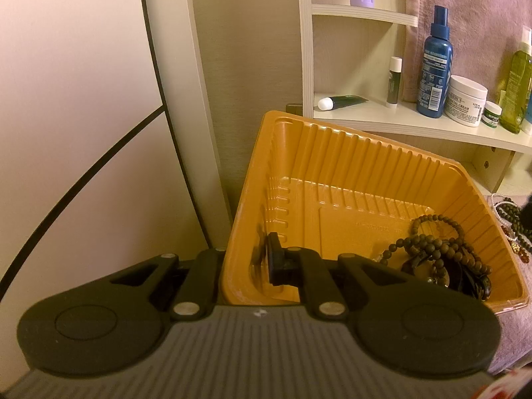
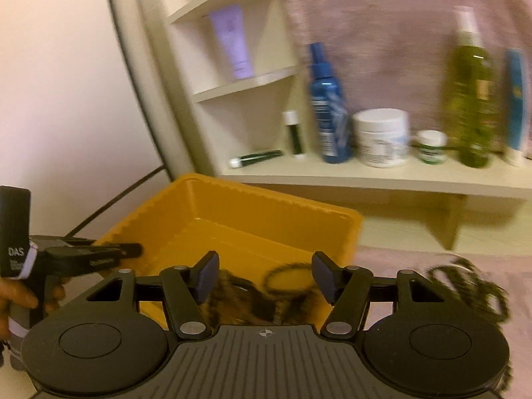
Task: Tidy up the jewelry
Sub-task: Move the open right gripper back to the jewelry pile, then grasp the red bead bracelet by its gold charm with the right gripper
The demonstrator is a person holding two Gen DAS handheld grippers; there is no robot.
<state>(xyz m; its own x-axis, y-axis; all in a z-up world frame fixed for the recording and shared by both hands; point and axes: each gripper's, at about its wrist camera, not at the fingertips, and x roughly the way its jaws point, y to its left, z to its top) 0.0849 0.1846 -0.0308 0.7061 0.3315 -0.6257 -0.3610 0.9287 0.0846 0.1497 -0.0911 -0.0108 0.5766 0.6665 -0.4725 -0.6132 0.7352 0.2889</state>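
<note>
Pinching the orange tray's (image 1: 349, 179) left wall, the left gripper (image 1: 247, 259) holds one finger inside and one outside. Dark bead bracelets (image 1: 442, 249) lie heaped in the tray's near right corner. More beads (image 2: 472, 286) rest on the pink cloth (image 2: 415, 282) just beside it, while the right gripper (image 2: 266, 277) hovers, jaws spread, over the tray's near edge.

The left gripper (image 1: 247, 261) is clamping shut low at near left. The right gripper (image 2: 266, 277) is hovering with jaws spread wide.
</note>
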